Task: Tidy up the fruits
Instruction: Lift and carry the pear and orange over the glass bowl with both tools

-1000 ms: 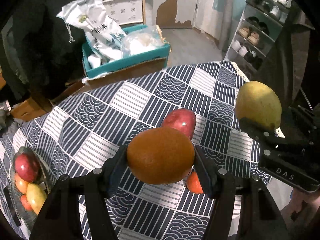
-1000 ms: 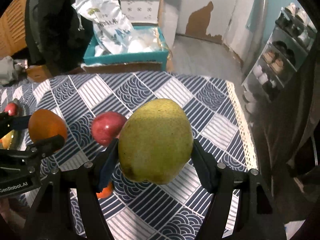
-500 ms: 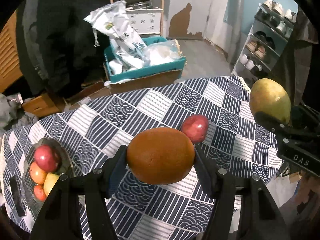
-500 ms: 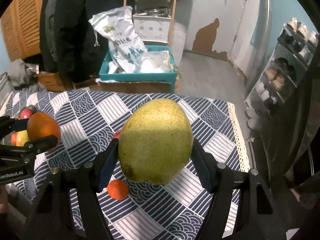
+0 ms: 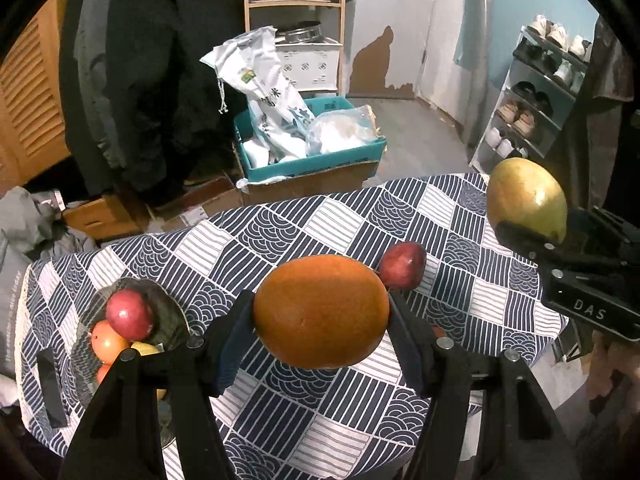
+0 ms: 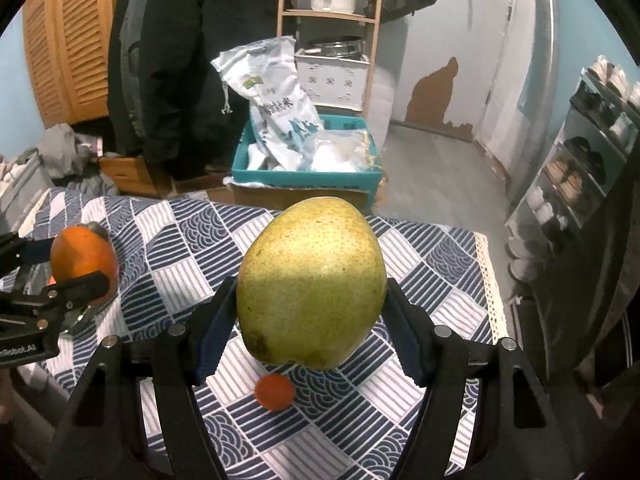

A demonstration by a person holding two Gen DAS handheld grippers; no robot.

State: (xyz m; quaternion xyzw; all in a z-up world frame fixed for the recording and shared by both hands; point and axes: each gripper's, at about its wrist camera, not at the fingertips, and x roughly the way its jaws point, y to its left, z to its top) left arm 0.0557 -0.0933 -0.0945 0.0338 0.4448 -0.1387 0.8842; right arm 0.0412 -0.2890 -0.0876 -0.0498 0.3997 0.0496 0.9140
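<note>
My left gripper point(image 5: 320, 316) is shut on a large orange point(image 5: 322, 310), held well above the patterned tablecloth point(image 5: 328, 220). My right gripper point(image 6: 310, 304) is shut on a yellow-green pear point(image 6: 312, 276); the pear point(image 5: 526, 198) also shows at the right in the left wrist view. A red apple point(image 5: 402, 266) lies on the cloth just behind the orange. A small tangerine point(image 6: 275, 391) lies on the cloth below the pear. At the table's left stands a dark bowl point(image 5: 170, 312) holding a red apple point(image 5: 129, 314), an orange fruit and a yellow one.
Beyond the table's far edge a teal box point(image 5: 312, 164) with white bags sits on cardboard boxes on the floor. A dark coat point(image 5: 160, 80) hangs at the back left, a wooden shelf point(image 5: 296, 4) behind, a shoe rack point(image 5: 536, 92) at the right.
Both grippers have risen with their fruit and the views have pulled back. More of the table and room shows, and the bowl at the left has come further into view.
</note>
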